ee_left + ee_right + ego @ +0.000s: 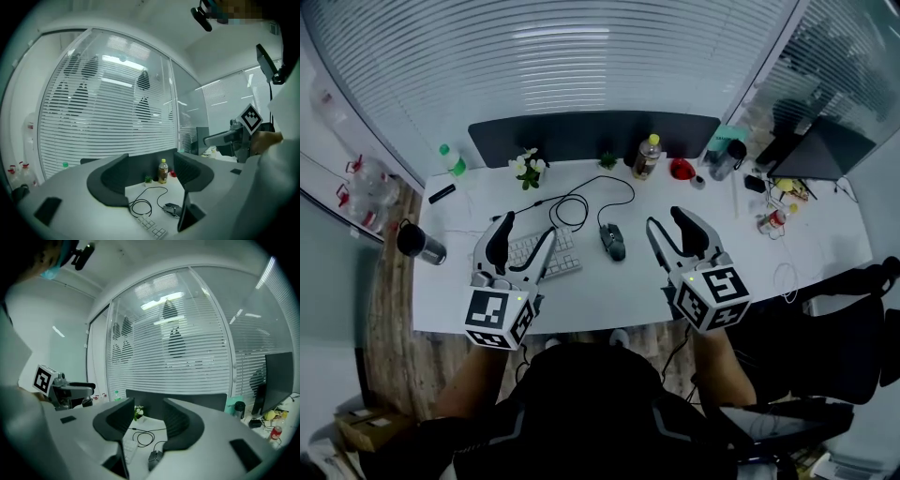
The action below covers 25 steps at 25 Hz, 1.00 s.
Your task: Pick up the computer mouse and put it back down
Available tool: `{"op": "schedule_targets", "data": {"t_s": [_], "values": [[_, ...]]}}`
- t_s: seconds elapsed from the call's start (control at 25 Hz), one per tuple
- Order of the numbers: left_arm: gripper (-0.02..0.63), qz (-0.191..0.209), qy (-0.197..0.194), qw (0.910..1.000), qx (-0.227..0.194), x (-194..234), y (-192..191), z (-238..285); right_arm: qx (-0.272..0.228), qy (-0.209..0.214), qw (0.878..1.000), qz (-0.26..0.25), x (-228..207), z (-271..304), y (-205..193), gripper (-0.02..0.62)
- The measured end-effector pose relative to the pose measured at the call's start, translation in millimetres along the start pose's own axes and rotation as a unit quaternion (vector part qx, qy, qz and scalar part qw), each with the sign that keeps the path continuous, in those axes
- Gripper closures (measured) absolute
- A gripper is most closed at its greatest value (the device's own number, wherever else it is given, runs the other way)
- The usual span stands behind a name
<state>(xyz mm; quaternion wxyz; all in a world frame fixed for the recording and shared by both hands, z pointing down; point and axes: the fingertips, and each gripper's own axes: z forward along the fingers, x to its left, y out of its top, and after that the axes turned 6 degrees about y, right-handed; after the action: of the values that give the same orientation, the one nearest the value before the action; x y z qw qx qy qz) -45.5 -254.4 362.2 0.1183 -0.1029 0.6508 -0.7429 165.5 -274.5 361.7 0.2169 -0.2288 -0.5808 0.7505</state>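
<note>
We hold both grippers above the near half of the white desk, and neither touches anything. The left gripper hangs over the keyboard with its jaws wide apart and nothing between them. The right gripper also has its jaws apart, but narrower, and it is empty too.

The computer mouse lies flat on the desk between the 2 grippers, just right of the keyboard and nearer the right gripper. Its cable runs off in a loose loop toward the far side.

We judge the mouse to be light and stiff: a hard plastic shell with a smooth, rounded back that pads could slide off. The best hold looks to be across its 2 long flanks, low down, where the sides run closest to parallel. We would keep off the buttons and wheel at its far end. The loop of cable seems to leave enough slack for a short lift, though it may tug the mouse askew.

The desk top is smooth, hard and level, so the mouse should sit steady when put down. A dark partition stands along the far edge. In front of it are a small flowering plant, a yellow-capped bottle and a red cup. Clutter fills the far right corner, and a dark tumbler stands at the left edge. Beyond the desk is a glass wall with horizontal blinds
</note>
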Motion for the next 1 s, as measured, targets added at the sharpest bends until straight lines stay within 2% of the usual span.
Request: {"op": "schedule_targets", "data": {"t_s": [0.12,0.24,0.4,0.8,1.0], "values": [[0.379,-0.001,0.01,1.0,-0.002,1,4,-7,-0.022,-0.005,1.0,-0.005,2,-6,12,0.421],[0.46,-0.001,0.019,0.9998,-0.008,2,8,-13,-0.041,-0.01,0.999,-0.003,3,-10,22,0.497],[0.563,-0.008,0.031,0.9994,-0.012,2,11,-22,-0.042,-0.005,0.999,0.001,6,-12,24,0.594],[0.577,-0.035,0.03,0.9989,0.006,2,14,-33,-0.014,0.019,1.0,0.014,9,-3,14,0.597],[0.577,-0.038,0.053,0.9978,0.015,11,16,-34,-0.014,0.024,1.0,0.011,9,0,17,0.597]]}}
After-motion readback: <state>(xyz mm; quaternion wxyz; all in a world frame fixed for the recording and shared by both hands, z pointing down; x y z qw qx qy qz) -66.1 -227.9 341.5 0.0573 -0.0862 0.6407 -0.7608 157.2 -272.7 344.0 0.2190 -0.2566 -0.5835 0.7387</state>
